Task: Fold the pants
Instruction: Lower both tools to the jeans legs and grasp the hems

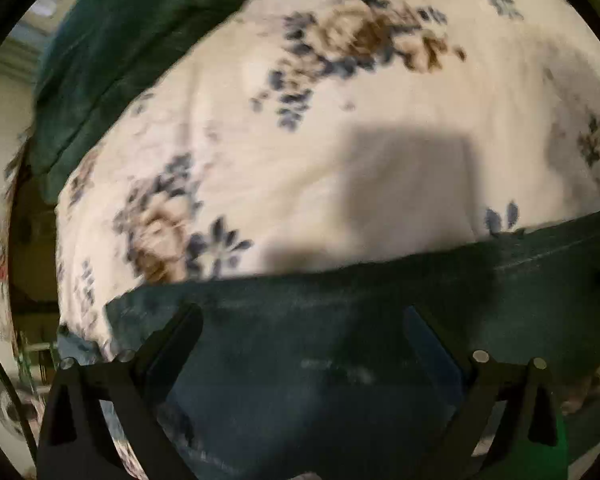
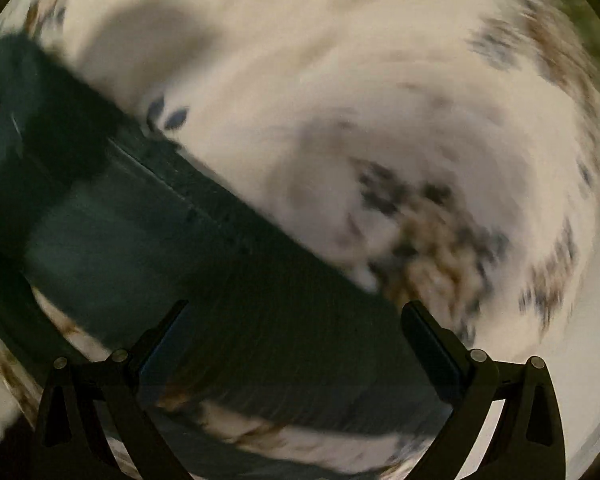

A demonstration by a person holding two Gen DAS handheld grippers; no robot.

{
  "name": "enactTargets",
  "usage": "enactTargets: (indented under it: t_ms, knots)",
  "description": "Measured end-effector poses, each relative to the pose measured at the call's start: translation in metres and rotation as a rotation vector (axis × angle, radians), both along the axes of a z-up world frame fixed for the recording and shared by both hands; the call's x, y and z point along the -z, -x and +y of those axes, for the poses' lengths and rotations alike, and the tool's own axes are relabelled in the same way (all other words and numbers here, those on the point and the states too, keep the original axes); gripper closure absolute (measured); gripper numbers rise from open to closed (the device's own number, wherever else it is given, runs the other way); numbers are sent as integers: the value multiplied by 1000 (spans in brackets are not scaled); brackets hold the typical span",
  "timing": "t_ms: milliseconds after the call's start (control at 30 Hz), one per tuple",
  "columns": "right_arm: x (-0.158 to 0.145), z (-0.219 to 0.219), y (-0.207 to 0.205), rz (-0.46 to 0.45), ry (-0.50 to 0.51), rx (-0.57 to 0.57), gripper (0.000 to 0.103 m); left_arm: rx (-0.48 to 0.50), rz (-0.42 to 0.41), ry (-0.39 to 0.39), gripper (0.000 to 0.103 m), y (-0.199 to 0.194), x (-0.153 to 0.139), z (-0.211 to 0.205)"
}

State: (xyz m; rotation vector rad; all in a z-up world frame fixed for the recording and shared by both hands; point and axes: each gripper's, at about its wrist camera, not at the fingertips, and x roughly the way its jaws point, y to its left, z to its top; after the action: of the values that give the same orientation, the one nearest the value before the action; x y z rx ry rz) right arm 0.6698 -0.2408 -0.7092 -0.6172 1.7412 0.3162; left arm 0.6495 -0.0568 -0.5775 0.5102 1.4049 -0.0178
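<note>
Dark teal denim, the pants [image 1: 340, 360], lies flat on a bed covered by a white sheet [image 1: 380, 140] printed with blue and brown flowers. In the left wrist view the garment fills the lower part of the frame, its upper edge running from lower left up toward the right border, with a stitched seam visible at the right. The left gripper [image 1: 302, 316] hangs over this cloth with its jaws spread wide, nothing between them; the black fingers [image 1: 168, 344] frame bare denim. A second dark green fabric mass, a folded cloth [image 1: 132, 52], occupies the upper left of the same view, resting on the sheet well apart from the pants. A rectangular shadow falls on the sheet at centre frame. In the right wrist view, heavily blurred, the pants [image 2: 160, 240] cross diagonally from upper left to lower right, a seam line showing along the upper edge. The right gripper [image 2: 294, 308] is likewise above the cloth, jaws spread apart and holding nothing. Floral sheet [image 2: 380, 100] fills the upper right.
</note>
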Motion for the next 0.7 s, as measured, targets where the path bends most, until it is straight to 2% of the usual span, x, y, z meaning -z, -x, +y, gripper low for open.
enactTargets:
  t_ms: [67, 167, 200, 267, 333, 367, 400, 433, 500, 667, 700]
  knots:
    - [24, 2, -7, 65, 7, -86, 0, 34, 27, -1, 1, -7, 11, -2]
    - [40, 2, -11, 136, -41, -135, 2, 108, 63, 4, 1, -14, 22, -9]
    - [42, 1, -12, 144, -57, -135, 6, 124, 71, 11, 1, -15, 24, -11]
    - [43, -2, -11, 181, -128, -119, 22, 179, 96, 24, 1, -16, 27, -16]
    - [37, -1, -6, 178, -169, -135, 53, 238, 125, 39, 1, -16, 28, -22]
    - [30, 0, -1, 142, -166, -168, 62, 270, 143, 46, 1, -16, 28, -25]
    - [25, -1, 3, 120, -165, -185, 84, 292, 153, 54, 1, -16, 28, -27]
    - [17, -3, 7, 99, -178, -197, 91, 334, 170, 63, 1, -15, 27, -31]
    - [-4, -9, 22, 48, -223, -217, 96, 402, 189, 64, 1, -12, 26, -39]
    - [-56, -23, 59, -85, -306, -242, 97, 615, 257, 58, 1, 6, 27, -67]
    - [-60, -25, 63, -92, -315, -233, 97, 654, 275, 58, 4, 11, 28, -72]
